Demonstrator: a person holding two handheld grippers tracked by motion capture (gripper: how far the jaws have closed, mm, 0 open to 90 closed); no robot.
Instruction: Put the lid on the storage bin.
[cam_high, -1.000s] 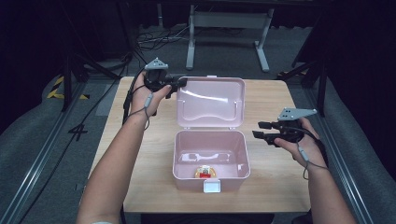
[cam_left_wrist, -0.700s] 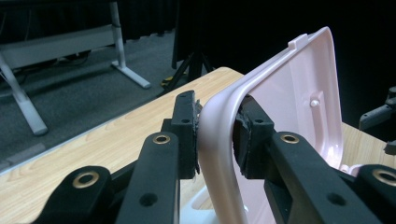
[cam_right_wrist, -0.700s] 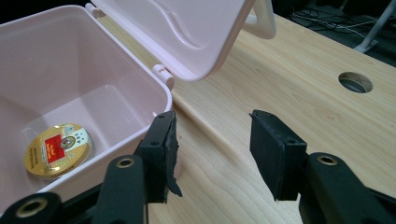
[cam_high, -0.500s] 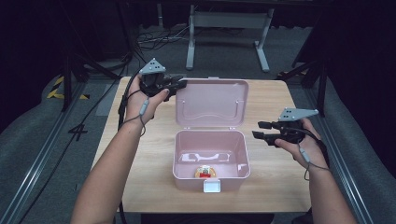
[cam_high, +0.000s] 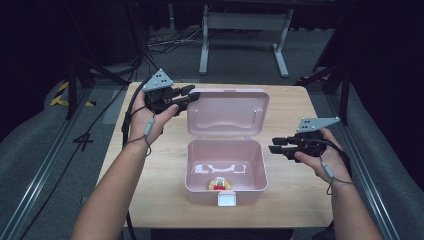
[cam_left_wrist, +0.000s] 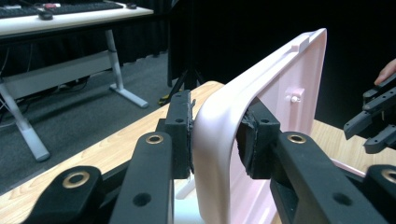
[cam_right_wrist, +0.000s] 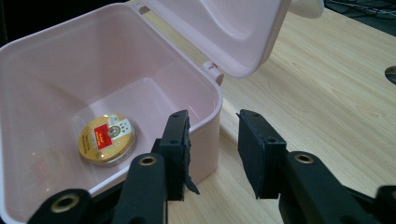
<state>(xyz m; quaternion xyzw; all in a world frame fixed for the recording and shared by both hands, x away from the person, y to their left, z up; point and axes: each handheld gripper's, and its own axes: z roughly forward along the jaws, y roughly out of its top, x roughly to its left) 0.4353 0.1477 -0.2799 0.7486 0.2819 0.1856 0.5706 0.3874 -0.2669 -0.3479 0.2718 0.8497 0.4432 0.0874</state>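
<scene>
A pink plastic box (cam_high: 199, 190) stands open on the wooden table (cam_high: 295, 105), its lid (cam_high: 227, 116) raised upright at the back. A round gold tin with a red label (cam_high: 218, 183) (cam_right_wrist: 106, 138) lies on the box floor. My left gripper (cam_high: 190, 94) (cam_left_wrist: 215, 135) holds the lid's left rim (cam_left_wrist: 219, 116). Its jaws have just been opening, though both pads still touch the rim. My right gripper (cam_high: 272, 145) (cam_right_wrist: 214, 149) hovers just right of the box wall (cam_right_wrist: 208, 140). Its jaws have just been closing, and stand open with nothing between them.
A white latch tab (cam_high: 228, 200) sticks out of the box's front. Bare tabletop lies to the right of the box (cam_right_wrist: 327, 93). Beyond the table's far edge stand a metal desk frame (cam_high: 245, 30) and floor cables (cam_high: 165, 45).
My left hand has carried the lid's rim up and back, and the lid stands more upright. The right gripper's jaws are narrower than before; that hand has stayed put.
</scene>
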